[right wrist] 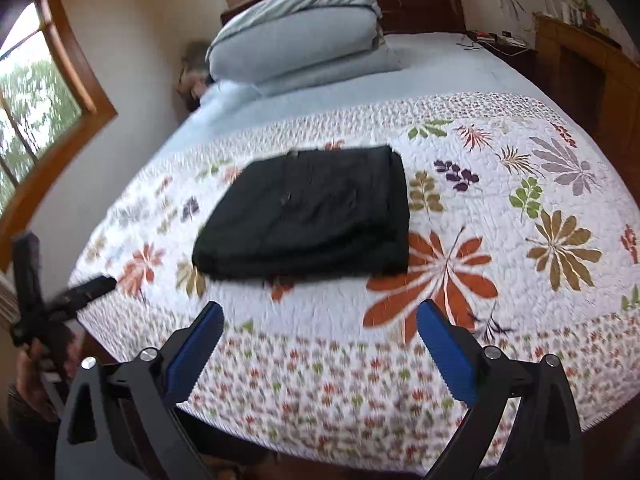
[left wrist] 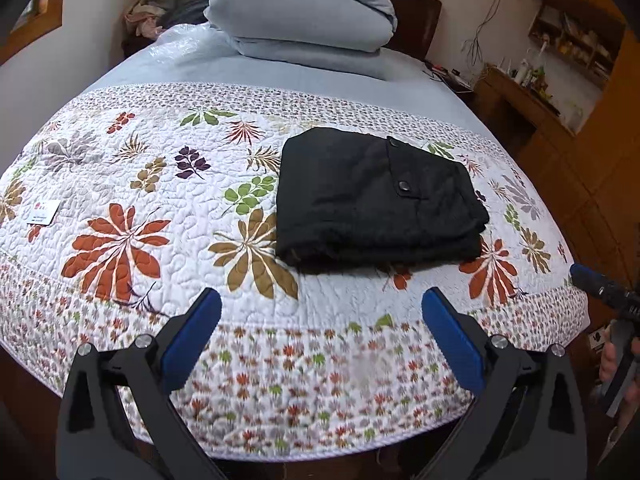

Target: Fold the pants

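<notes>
1. Black pants (left wrist: 376, 200): folded into a compact stack, lying on the floral quilt (left wrist: 132, 184).
2. Left claw (left wrist: 320, 332): spread wide, empty, short of the pants.
3. Right claw (right wrist: 320, 340): likewise.

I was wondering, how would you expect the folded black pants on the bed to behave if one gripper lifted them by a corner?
The pants look soft and layered, so they would probably droop and unfold. Pushed, they may drag and bunch on the textured quilt rather than slide.
</notes>
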